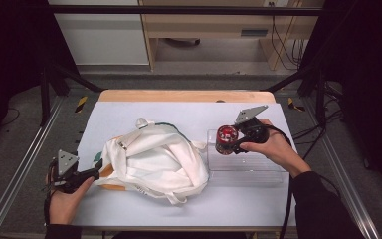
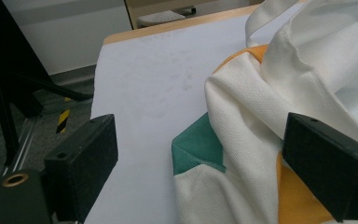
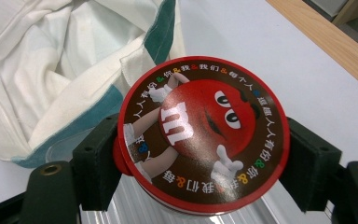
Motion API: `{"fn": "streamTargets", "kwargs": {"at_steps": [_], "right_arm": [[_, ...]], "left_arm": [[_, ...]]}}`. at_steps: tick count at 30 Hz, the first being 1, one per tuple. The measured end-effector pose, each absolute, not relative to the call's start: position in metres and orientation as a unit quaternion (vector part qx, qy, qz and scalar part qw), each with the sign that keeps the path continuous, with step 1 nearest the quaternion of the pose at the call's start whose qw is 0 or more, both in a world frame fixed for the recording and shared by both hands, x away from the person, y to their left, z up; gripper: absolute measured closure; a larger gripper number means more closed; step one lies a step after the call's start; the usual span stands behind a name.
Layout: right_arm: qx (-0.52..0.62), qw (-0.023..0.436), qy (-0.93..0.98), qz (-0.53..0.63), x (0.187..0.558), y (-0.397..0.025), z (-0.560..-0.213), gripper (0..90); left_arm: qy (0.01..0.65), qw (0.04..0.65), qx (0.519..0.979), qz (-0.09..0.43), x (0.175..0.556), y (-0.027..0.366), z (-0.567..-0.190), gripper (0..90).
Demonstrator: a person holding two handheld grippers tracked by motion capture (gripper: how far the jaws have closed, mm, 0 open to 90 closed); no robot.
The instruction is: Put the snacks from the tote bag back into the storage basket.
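Observation:
A white cloth bag (image 1: 154, 162) with green and orange trim lies crumpled on the white table cover (image 1: 179, 112). My left gripper (image 1: 95, 174) is at the bag's left edge, open, with the bag's cloth (image 2: 242, 140) between its jaws but not pinched. My right gripper (image 1: 235, 140) is shut on a round red candy tin (image 1: 226, 137), held over the left end of a clear plastic tray (image 1: 248, 169). The tin's lid (image 3: 205, 135) shows a red cartoon candy figure, and both jaws press its sides.
The bag's white handles (image 1: 142, 123) stick up at its far side. The wooden table edge (image 1: 184, 95) runs along the back. Black frame posts (image 1: 45, 94) stand at both sides, with cables (image 1: 283, 50) on the floor beyond.

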State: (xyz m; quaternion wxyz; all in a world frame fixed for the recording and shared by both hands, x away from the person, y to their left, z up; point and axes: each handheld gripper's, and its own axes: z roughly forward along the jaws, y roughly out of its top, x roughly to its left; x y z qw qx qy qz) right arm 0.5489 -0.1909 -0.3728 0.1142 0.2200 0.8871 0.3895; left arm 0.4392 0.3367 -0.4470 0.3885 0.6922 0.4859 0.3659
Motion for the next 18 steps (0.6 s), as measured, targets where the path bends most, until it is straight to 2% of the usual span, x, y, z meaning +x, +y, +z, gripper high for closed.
{"fn": "streamTargets", "kwargs": {"at_steps": [18], "right_arm": [[0.198, 0.095, 0.895, 0.389, 0.556, -0.182, -0.387, 25.0]], "left_arm": [[0.483, 0.385, 0.696, 0.366, 0.439, 0.335, -0.447, 10.2]]}}
